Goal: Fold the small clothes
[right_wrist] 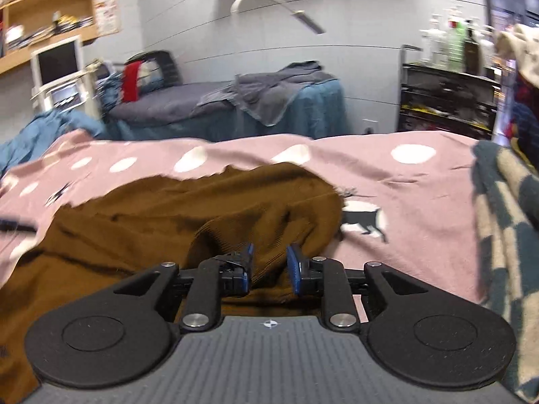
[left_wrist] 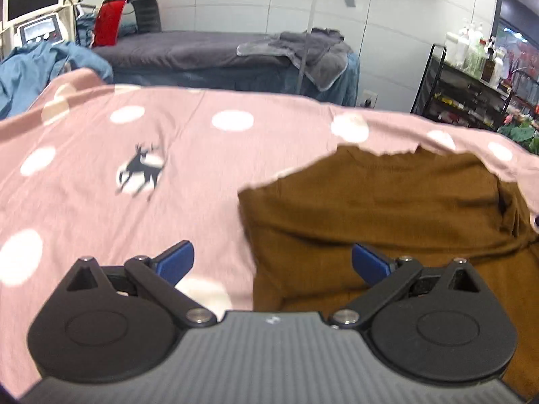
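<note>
a brown garment (left_wrist: 387, 208) lies rumpled on a pink sheet (left_wrist: 101, 219) with white dots and small dark deer prints, which covers the work surface. in the left wrist view the left gripper (left_wrist: 273, 264) hangs above the garment's left edge with its blue-padded jaws spread wide and nothing between them; one pad is over the pink sheet, the other over the brown cloth. in the right wrist view the right gripper (right_wrist: 269, 264) sits low at a raised fold of the garment (right_wrist: 188, 215). its jaws stand partly apart, with a ridge of brown cloth in the gap, and the pads do not seem to press on it. a dark green and cream checked cloth (right_wrist: 505, 235) lies at the right edge of the sheet. behind, a bed (right_wrist: 235, 111) carries grey towels.
</note>
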`<control>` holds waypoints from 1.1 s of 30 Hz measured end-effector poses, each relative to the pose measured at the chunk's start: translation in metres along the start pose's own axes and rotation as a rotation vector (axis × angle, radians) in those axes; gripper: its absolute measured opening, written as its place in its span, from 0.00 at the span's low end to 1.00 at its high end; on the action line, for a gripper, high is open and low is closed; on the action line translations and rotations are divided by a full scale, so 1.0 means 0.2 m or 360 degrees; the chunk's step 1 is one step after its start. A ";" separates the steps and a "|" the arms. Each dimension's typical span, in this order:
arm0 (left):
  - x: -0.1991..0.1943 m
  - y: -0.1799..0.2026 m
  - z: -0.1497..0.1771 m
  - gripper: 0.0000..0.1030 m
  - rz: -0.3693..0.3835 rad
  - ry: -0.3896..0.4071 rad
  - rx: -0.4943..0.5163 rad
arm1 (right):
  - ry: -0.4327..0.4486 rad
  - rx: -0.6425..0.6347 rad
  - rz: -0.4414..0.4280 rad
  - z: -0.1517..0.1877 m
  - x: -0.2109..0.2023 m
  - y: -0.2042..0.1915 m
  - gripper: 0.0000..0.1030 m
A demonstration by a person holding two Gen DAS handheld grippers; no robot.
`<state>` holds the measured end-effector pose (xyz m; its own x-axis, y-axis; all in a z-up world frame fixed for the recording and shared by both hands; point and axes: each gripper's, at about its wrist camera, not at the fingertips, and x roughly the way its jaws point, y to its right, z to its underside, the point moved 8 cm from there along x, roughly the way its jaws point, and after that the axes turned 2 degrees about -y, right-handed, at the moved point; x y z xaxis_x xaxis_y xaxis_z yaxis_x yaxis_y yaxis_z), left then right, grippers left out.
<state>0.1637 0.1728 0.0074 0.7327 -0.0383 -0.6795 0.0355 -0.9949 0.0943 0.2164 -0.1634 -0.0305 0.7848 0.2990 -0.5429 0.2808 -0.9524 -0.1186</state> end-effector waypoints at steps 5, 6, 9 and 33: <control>0.19 -0.03 -0.04 0.61 0.0060 -0.0157 0.0016 | -0.0006 -0.0091 -0.0022 0.01 0.01 -0.01 0.37; 0.24 -0.05 -0.04 0.52 0.0190 -0.0211 -0.0166 | -0.0021 -0.0074 -0.0033 0.01 0.01 -0.01 0.37; 0.33 -0.17 -0.05 0.52 0.0514 -0.0256 -0.0760 | -0.0057 -0.0085 -0.0042 0.05 0.01 -0.02 0.37; 0.62 -0.25 -0.39 0.04 0.0174 -0.0435 -0.0579 | -0.0154 -0.0076 -0.0061 0.15 0.04 -0.04 0.48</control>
<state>0.3057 0.2242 -0.0244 0.5412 -0.2125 -0.8136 0.2400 -0.8882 0.3917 0.2027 -0.1548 -0.0589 0.7164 0.3260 -0.6168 0.3377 -0.9357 -0.1023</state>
